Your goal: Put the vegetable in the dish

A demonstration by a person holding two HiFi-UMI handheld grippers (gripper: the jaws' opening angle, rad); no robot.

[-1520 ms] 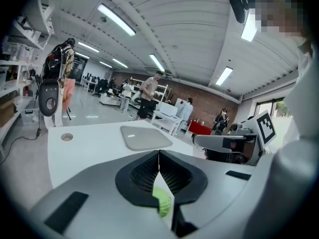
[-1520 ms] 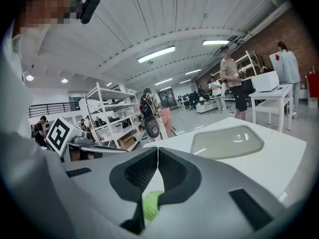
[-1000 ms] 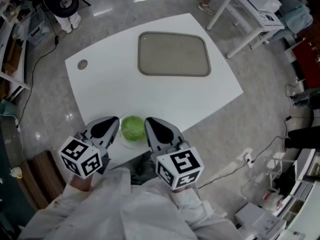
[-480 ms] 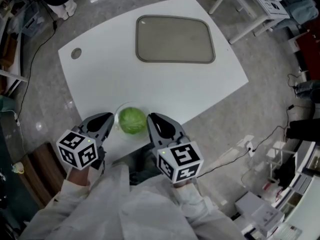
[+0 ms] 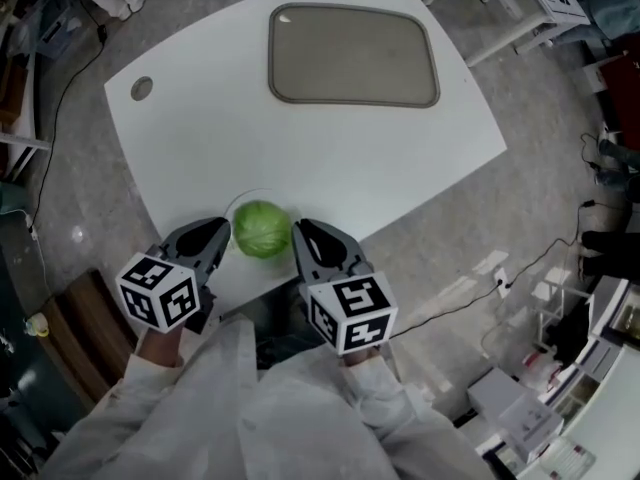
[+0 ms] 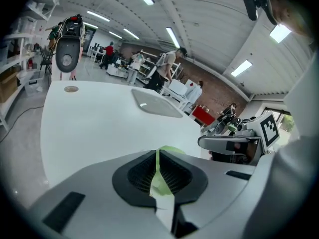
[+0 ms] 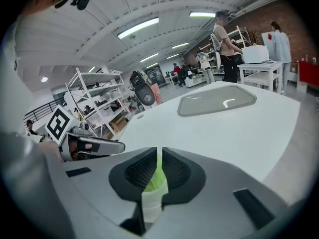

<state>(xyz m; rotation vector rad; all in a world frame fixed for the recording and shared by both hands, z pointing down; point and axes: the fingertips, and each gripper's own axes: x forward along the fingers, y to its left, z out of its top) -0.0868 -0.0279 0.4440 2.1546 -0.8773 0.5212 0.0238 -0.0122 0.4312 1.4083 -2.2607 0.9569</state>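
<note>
A round green cabbage (image 5: 262, 228) sits in a shallow clear dish (image 5: 238, 205) near the front edge of the white table (image 5: 220, 118). My left gripper (image 5: 219, 231) is just left of the cabbage, and my right gripper (image 5: 299, 232) is just right of it. Both are shut with nothing between the pads. In the left gripper view the jaws (image 6: 156, 156) are pressed together, and the cabbage (image 6: 171, 149) peeks over them. In the right gripper view the jaws (image 7: 159, 156) are closed too, with green showing through the slit.
A grey-rimmed rectangular tray (image 5: 352, 55) lies at the far side of the table. A small round cap (image 5: 142, 88) sits near the far left corner. Cables run across the floor (image 5: 470, 293) to the right, and other tables and people stand beyond.
The head view has tilted, so the table and tray sit higher in the frame. Both grippers stay shut on either side of the cabbage.
</note>
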